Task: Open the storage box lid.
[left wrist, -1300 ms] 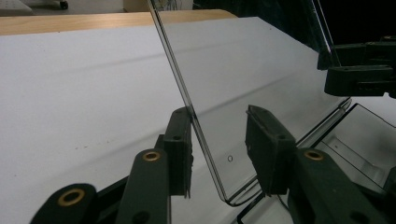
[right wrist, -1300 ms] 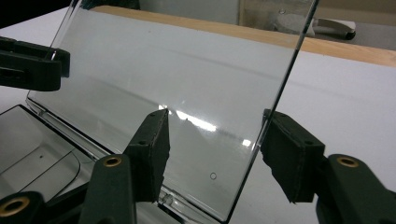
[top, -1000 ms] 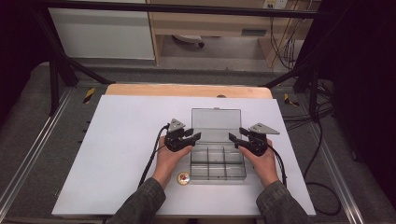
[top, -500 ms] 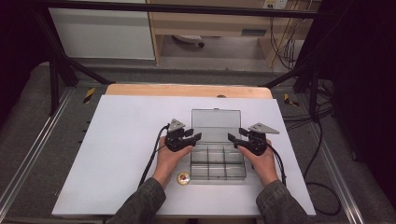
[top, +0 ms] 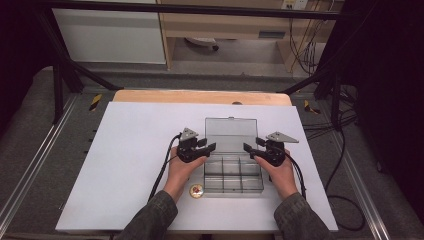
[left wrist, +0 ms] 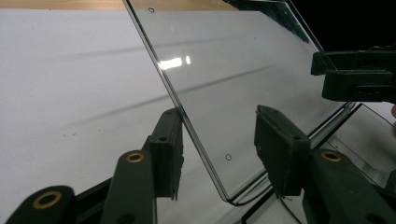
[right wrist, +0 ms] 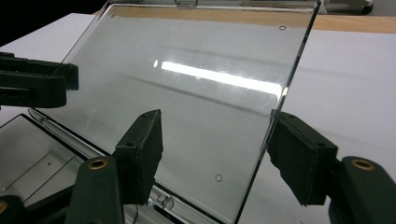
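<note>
White surface (top: 125,165) carries a clear box (top: 233,176); its raised lid (top: 231,133) stands between both tools, left tool (top: 205,148) and right tool (top: 250,149), whose jaws have just been opening, straddling its side edges.

Clear compartment box (top: 233,175) on the white table, lid (top: 230,134) open.

A white board (top: 130,165) is spread across the middle of the high view, with a strip of wooden tabletop (top: 200,96) seen along its far edge. A small round gold-coloured object (top: 196,190) is seen on the board at lower centre. A white cabinet (top: 107,35) is placed at upper left, and cables (top: 305,47) are hung at upper right.
</note>
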A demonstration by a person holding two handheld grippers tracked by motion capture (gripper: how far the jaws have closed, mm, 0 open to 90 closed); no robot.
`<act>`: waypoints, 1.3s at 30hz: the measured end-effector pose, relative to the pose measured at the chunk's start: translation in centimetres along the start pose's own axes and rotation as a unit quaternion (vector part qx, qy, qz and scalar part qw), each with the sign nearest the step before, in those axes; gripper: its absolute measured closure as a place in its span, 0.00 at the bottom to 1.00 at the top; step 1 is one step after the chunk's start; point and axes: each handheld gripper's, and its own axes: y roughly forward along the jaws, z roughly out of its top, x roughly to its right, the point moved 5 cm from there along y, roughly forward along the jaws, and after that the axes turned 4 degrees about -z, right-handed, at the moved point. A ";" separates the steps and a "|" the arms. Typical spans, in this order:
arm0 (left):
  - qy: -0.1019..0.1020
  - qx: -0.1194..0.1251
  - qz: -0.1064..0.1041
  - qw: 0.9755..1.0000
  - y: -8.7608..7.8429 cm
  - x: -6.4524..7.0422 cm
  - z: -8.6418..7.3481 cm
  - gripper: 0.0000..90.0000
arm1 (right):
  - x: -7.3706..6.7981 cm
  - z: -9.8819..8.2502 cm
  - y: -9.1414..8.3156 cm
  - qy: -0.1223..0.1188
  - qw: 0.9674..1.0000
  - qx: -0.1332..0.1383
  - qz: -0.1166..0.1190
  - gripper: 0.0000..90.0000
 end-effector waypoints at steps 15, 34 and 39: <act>-0.008 -0.005 0.002 1.000 0.1 0.0 -0.1 0.55 | 0.0 -0.2 0.1 0.003 1.000 -0.008 0.002 0.36; -0.025 -0.006 -0.004 1.000 0.4 -0.1 -0.4 0.52 | 0.1 -0.4 0.3 0.024 0.999 -0.018 0.011 0.35; -0.032 -0.010 -0.010 0.999 0.5 -0.1 -0.5 0.49 | 0.2 -0.5 0.3 0.033 0.999 -0.024 0.015 0.33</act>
